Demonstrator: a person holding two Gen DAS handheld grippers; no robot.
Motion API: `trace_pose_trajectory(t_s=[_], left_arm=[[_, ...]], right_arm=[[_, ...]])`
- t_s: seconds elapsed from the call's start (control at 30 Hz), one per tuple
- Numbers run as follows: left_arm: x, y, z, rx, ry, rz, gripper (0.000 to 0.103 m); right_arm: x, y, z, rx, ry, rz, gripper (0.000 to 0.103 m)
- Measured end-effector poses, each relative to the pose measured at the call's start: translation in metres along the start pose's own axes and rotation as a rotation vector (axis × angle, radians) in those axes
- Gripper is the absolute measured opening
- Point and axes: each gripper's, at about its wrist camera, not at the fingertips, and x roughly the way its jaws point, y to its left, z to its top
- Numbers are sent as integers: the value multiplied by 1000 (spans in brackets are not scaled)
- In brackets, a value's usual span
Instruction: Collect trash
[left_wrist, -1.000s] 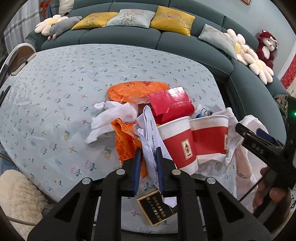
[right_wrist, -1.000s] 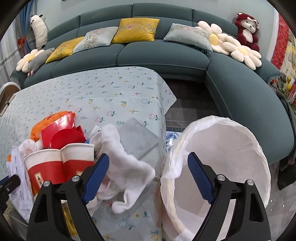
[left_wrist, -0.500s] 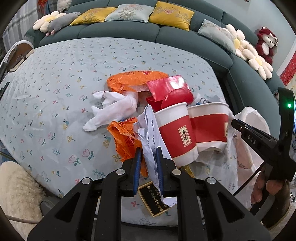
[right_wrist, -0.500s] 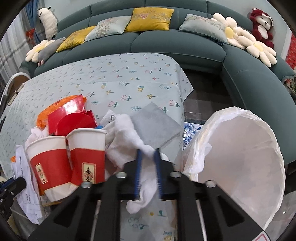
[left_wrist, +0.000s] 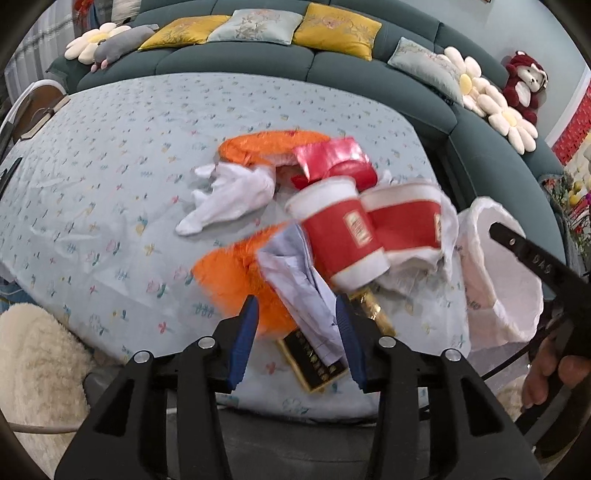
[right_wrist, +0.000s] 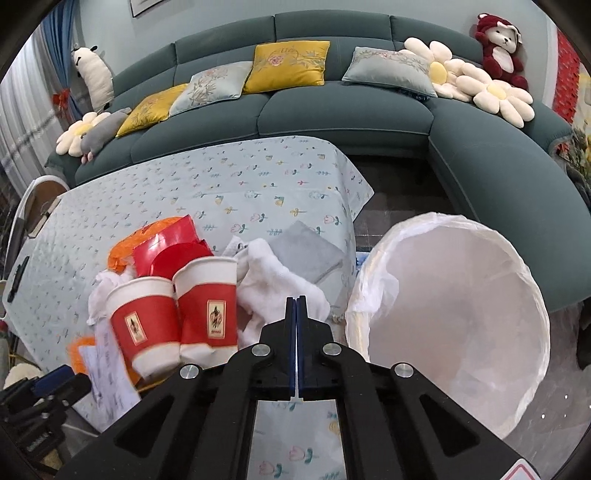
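Note:
My left gripper points down at the table's near edge, its jaws opening. A white printed paper lies loose between the blue pads, beside an orange plastic bag. Just beyond, two red-and-white paper cups lean against each other. My right gripper is shut, its tips pinching the near edge of a white cloth to the right of the cups. A bin lined with a white bag stands open off the table's right corner.
A white glove, a second orange bag, a red box and a black-and-gold card lie on the flowered tablecloth. A grey cloth sits near the corner. A teal sofa curves behind.
The left jaws, shut on the paper before, have spread off it. The right jaws closed from wide open onto the white cloth. The cups now lean over.

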Motion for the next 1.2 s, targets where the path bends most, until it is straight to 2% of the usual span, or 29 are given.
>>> trace_pose_trajectory(t_s=[0.3, 0.43, 0.5, 0.57, 0.6, 0.7, 0.97, 1.2], left_arm=[[2, -7, -10, -10, 42, -36, 41], [15, -16, -9, -8, 78, -37, 39], [20, -18, -10, -20, 96, -46, 28], [22, -19, -10, -25, 103, -55, 21], [21, -20, -11, -21, 99, -55, 10], [16, -20, -11, -5, 87, -58, 7], [-12, -23, -12, 22, 17, -87, 4], [-45, -42, -11, 85, -63, -126, 4]], right_arm=[[-14, 1, -13, 2, -9, -2, 0], [-17, 0, -16, 7, -8, -2, 0], [-17, 0, -17, 4, -7, -2, 0], [-18, 0, -19, 1, -6, -3, 0], [-18, 0, -19, 1, -6, -3, 0], [-18, 0, -20, 3, -7, -3, 0], [-35, 0, -23, 7, -40, 11, 0], [-62, -5, -22, 28, -94, 9, 0]])
